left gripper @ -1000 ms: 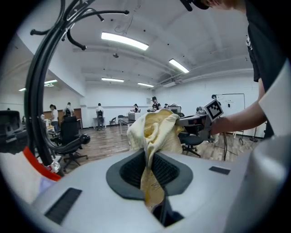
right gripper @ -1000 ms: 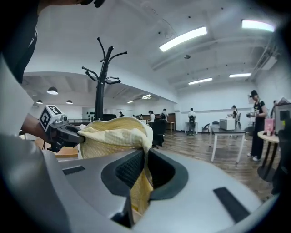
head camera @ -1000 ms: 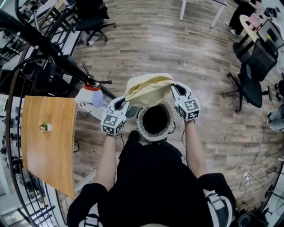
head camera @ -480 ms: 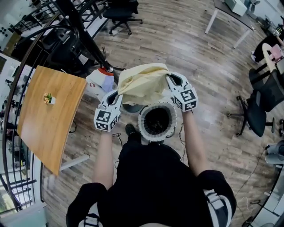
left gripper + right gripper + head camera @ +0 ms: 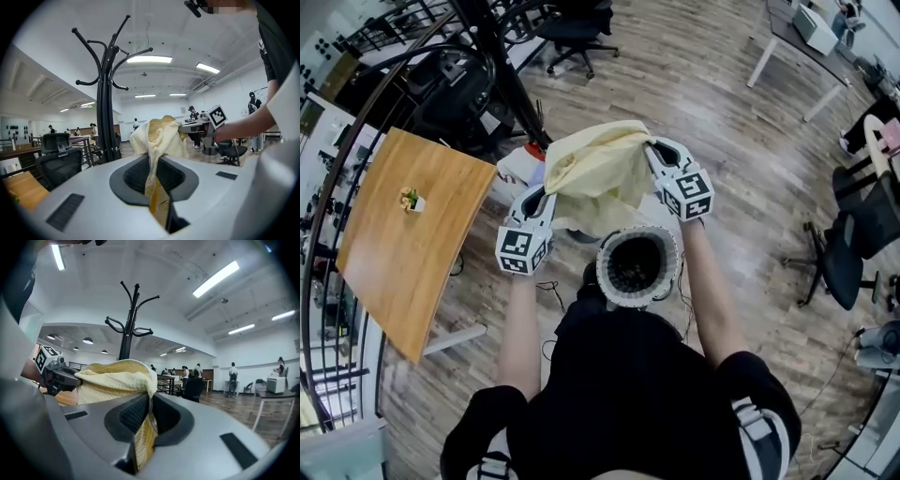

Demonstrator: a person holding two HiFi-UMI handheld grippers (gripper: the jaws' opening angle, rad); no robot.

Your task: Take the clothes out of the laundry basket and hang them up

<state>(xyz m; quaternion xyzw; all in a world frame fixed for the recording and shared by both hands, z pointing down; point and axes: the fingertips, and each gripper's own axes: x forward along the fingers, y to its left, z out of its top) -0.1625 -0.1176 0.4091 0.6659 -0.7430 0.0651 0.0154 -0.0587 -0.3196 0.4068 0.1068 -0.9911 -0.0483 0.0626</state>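
Note:
A pale yellow cloth (image 5: 595,173) hangs stretched between both grippers above the round white laundry basket (image 5: 608,278). My left gripper (image 5: 544,195) is shut on the cloth's left edge, and the fabric (image 5: 159,140) runs down between its jaws. Shut on the right edge is my right gripper (image 5: 652,152), with folded waffle fabric (image 5: 117,378) bunched over it. The basket's inside looks dark. A black coat rack (image 5: 107,93) with curved hooks stands ahead and rises behind the cloth (image 5: 130,319); its pole (image 5: 502,75) slants at the upper left of the head view.
A wooden table (image 5: 403,244) with a small plant stands at the left. A white object with a red top (image 5: 520,164) sits on the floor near the rack's base. Office chairs (image 5: 572,28) (image 5: 853,244) and desks ring the wood floor. People stand far off.
Both grippers have lifted the cloth higher above the basket and carried it toward the coat rack. The basket now shows fully below the cloth.

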